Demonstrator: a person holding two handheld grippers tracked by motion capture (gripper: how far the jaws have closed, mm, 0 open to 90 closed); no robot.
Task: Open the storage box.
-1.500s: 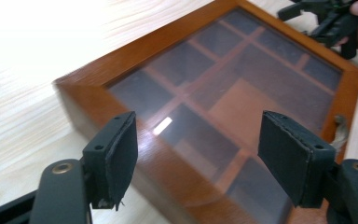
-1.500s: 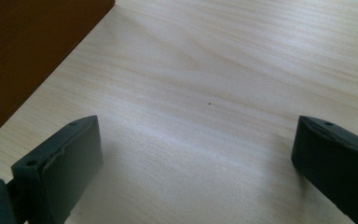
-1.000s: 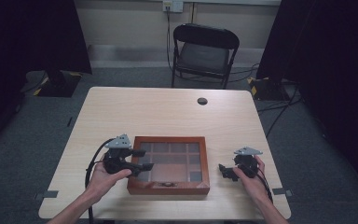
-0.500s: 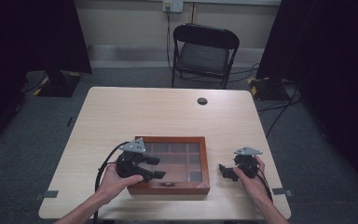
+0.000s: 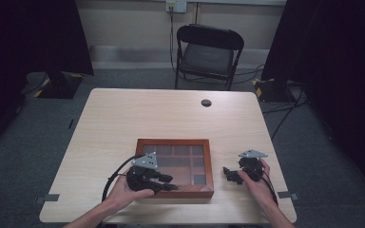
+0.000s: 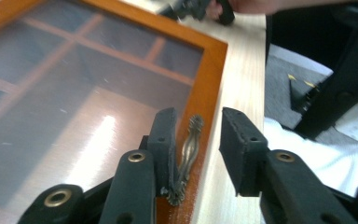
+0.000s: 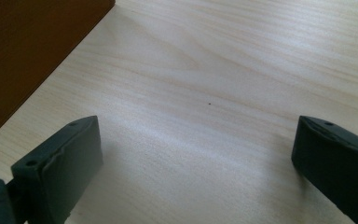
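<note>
- Wooden box (image 5: 174, 167) w/ glass lid sits on desk (image 5: 123, 118), near front edge, centre. Lid down; compartments visible thru glass.
- Left gripper (image 5: 164, 183) at box's front rim, ca. 7 o'clock of box centre in high view. Jaws have just been closing.
- Left gripper view: small brass handle (image 6: 188, 158) on lid's front frame lies between the jaws. Left jaw at or touching the handle's side, right jaw apart from it, out past the box edge. Not clamped yet, so gripper released.
- Right gripper (image 5: 231, 175) rests on desk just beside box, at 3–4 o'clock of it, pointing toward box side.
- Right gripper view: jaws wide apart, bare desk between, nothing held. Box wall (image 7: 32, 56) at 10 o'clock.
- Chair (image 5: 206, 54) beyond desk at 12 o'clock; dark round cap (image 5: 206, 102) near desk's far edge.
</note>
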